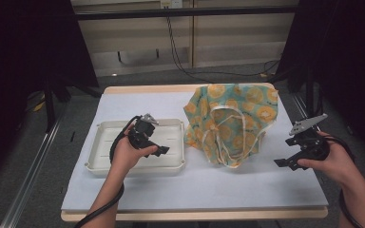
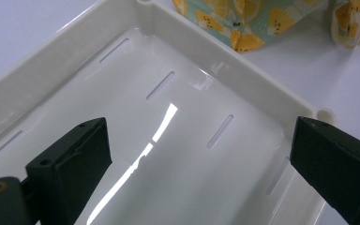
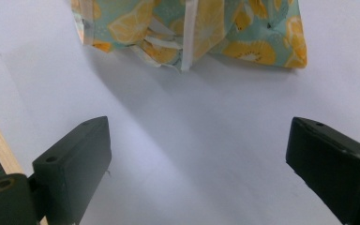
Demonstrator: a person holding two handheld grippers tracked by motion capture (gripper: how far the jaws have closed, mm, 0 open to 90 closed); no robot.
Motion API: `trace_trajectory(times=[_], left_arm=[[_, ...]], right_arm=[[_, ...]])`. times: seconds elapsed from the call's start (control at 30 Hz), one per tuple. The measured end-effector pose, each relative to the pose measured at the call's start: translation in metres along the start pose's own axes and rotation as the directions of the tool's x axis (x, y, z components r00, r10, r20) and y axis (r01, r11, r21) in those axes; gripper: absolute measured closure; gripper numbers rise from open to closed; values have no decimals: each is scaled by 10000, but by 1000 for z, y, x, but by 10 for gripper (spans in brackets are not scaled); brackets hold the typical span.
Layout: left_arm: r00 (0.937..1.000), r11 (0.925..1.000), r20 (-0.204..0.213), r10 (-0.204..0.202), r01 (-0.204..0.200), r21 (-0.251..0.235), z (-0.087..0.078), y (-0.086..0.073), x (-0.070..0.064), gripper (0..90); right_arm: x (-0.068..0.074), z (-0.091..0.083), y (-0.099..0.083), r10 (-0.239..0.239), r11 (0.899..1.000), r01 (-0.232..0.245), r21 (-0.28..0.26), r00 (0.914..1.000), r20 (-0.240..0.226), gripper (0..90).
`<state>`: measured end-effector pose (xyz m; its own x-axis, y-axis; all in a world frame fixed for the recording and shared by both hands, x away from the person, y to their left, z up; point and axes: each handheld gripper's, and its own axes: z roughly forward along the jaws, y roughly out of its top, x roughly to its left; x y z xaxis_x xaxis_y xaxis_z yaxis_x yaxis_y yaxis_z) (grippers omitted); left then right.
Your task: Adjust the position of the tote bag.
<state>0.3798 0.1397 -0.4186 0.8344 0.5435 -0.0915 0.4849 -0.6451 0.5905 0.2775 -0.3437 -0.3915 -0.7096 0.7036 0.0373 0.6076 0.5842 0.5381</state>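
We hold left gripper (image 1: 160, 151) over white tray (image 1: 100, 156), jaws spread wide, nothing between. Right gripper (image 1: 285, 163) jaws also wide apart, empty, above bare bench (image 1: 247, 185) at right edge. Lemon-print cloth bag (image 1: 233, 118) lies crumpled mid-bench, just right of tray, apart from both grippers.

**Bright table, dark surroundings**

Overhead light falls evenly on the white table (image 1: 195, 190), while the high view's left and right edges sink into near-black. That view is soft and slightly grainy. In the left gripper view, long white streaks of glare run across the glossy floor of the tray (image 2: 178, 51). In the right gripper view, the patterned cloth (image 3: 192, 28) casts a soft grey shadow toward the camera. The black jaws in both gripper views are close and slightly blurred.
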Motion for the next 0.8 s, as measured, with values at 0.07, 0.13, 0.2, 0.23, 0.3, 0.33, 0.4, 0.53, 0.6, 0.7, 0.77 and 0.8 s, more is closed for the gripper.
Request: trace_trajectory(times=[0.07,0.13,0.2,0.23,0.3,0.33,0.4,0.53,0.6,0.7,0.77,0.8], left_arm=[[9999,9999,53,-119,119,-37,3,0,-2,54],[9995,9992,84,307,-309,258,2,1,0,57],[9996,9993,94,285,-287,220,2,2,0,51],[9997,9996,91,217,-218,158,2,2,-1,53],[9992,9990,120,382,-385,246,2,3,-1,56],[9991,9989,156,395,-399,261,2,3,-1,56],[9999,10000,131,-57,57,29,5,3,-5,53],[9986,9983,334,421,-434,389,5,6,-6,49],[9983,9982,386,444,-459,395,6,7,-8,48],[9971,9979,545,536,-555,330,9,11,-13,49],[9963,9971,568,646,-667,360,9,13,-15,51],[9956,9968,602,711,-731,320,8,14,-16,52]], right_arm=[[1,0,2,-106,9999,106,7,9999,12,74],[2,0,3,-203,9998,203,-61,9998,-90,76],[3,1,4,-296,9995,295,-71,9994,-184,85],[3,1,4,-377,9992,374,-120,9991,-189,85],[4,1,4,-268,9996,266,-131,9995,-193,88],[5,1,4,-193,9997,190,-170,9997,-165,90],[5,0,5,-70,9997,64,-231,9996,-273,113],[7,-2,7,-172,9992,159,-376,9993,-324,185],[9,-2,9,-215,9986,190,-493,9984,-515,201],[13,-2,9,-536,9982,513,-298,9950,-842,285],[15,-1,11,-441,9983,409,-405,9956,-830,290],[16,-2,13,-450,9978,408,-529,9957,-809,306]])
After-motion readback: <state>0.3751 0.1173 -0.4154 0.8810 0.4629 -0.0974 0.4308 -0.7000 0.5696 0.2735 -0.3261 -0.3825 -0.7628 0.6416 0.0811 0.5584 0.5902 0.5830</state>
